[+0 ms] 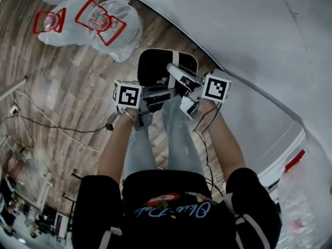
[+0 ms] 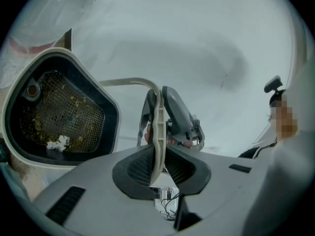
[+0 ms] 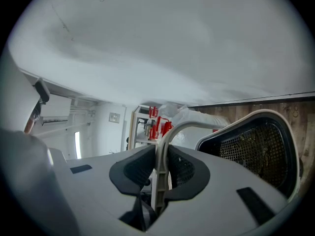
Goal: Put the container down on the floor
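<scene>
The container (image 1: 165, 68) is a black tub with a pale rim, hanging above the wooden floor in front of the person's legs. A mesh insert with bits of debris lies inside it (image 2: 59, 117). Its cream bail handle (image 2: 157, 124) runs between the jaws of both grippers. My left gripper (image 1: 154, 95) is shut on the handle, pads pressed on the thin strip (image 2: 157, 159). My right gripper (image 1: 181, 86) is shut on the same handle (image 3: 162, 154) from the other side, with the tub (image 3: 261, 146) to its right. The right gripper (image 2: 179, 117) shows just beyond the handle in the left gripper view.
A white wall (image 1: 249, 30) stands close on the right. Plastic bags (image 1: 98, 22) with red-marked items lie on the floor ahead to the left. Cables (image 1: 52, 126) trail over the wooden floor at the left. Another clear bag (image 1: 311, 201) sits at the lower right.
</scene>
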A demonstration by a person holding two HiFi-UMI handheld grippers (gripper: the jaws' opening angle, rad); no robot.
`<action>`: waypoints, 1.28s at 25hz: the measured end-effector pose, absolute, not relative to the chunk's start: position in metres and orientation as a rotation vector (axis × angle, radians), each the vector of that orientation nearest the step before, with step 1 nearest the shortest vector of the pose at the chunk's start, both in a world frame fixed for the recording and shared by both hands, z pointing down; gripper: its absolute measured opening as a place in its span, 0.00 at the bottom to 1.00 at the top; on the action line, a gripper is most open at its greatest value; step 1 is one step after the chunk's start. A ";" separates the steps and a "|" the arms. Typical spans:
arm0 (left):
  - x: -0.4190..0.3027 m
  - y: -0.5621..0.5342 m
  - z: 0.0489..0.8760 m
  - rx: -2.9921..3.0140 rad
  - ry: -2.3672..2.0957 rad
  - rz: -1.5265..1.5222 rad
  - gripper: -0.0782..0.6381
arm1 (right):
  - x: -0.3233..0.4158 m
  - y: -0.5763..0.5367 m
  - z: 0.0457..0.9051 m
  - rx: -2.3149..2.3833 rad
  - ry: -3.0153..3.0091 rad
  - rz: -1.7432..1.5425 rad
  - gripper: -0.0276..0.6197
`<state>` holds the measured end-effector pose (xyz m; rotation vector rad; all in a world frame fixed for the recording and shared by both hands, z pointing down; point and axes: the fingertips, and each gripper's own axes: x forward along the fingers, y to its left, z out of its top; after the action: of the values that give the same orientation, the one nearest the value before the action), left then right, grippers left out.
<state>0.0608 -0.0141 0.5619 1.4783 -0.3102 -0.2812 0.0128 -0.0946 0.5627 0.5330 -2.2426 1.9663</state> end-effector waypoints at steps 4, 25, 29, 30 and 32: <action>0.060 -0.021 0.585 1.481 -0.326 -0.250 0.17 | 0.013 -0.102 0.586 0.518 -2.213 1.959 0.14; 0.062 -0.041 0.671 1.475 -0.336 -0.215 0.17 | 0.019 -0.117 0.681 0.545 -2.006 1.972 0.14; 0.064 -0.045 0.688 1.481 -0.337 -0.205 0.17 | 0.021 -0.121 0.696 0.555 -2.007 1.966 0.14; 0.065 -0.045 0.692 1.486 -0.336 -0.195 0.17 | 0.022 -0.122 0.700 0.559 -2.009 1.965 0.14; 0.067 -0.045 0.698 1.499 -0.327 -0.173 0.17 | 0.023 -0.123 0.707 0.559 -2.021 1.963 0.14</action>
<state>0.0666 -0.0448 0.6983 1.4995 -0.3274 -0.1729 0.0234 -0.1228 0.7072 0.5588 -2.0211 1.9629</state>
